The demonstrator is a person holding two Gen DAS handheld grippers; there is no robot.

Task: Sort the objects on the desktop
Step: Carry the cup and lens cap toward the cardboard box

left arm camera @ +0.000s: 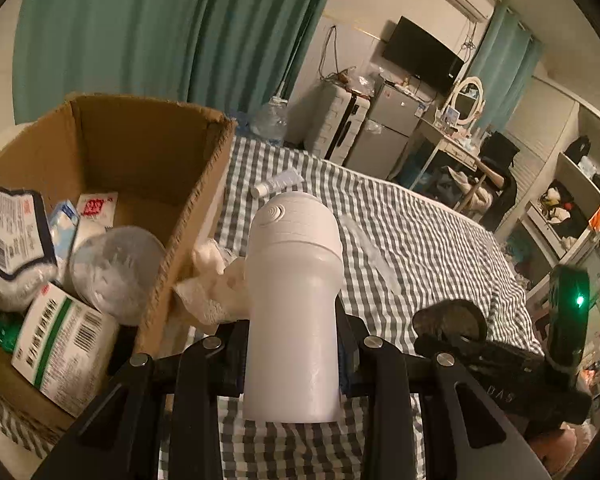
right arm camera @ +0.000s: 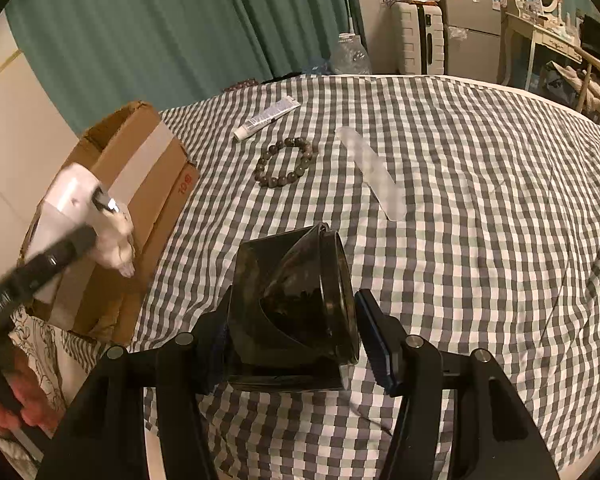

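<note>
My left gripper [left arm camera: 292, 360] is shut on a white plastic bottle [left arm camera: 294, 292] and holds it upright just right of the open cardboard box [left arm camera: 204, 168]. The bottle also shows in the right wrist view [right arm camera: 66, 200], beside the box [right arm camera: 140, 160]. My right gripper [right arm camera: 296, 336] is shut on a dark translucent jar [right arm camera: 296, 312], tilted, low over the checked cloth [right arm camera: 460, 200]. The jar shows in the left wrist view [left arm camera: 448, 320] at the right. A white tube [right arm camera: 266, 117], a bead bracelet [right arm camera: 286, 162] and a clear plastic strip [right arm camera: 374, 172] lie on the cloth.
The box holds several packets, a round lid [left arm camera: 116, 268] and a labelled package [left arm camera: 60, 344]. Crumpled tissue [left arm camera: 214, 284] lies against the box's outer wall. Green curtain [left arm camera: 160, 28], fridge [left arm camera: 384, 136] and a dressing table [left arm camera: 456, 136] stand beyond the cloth.
</note>
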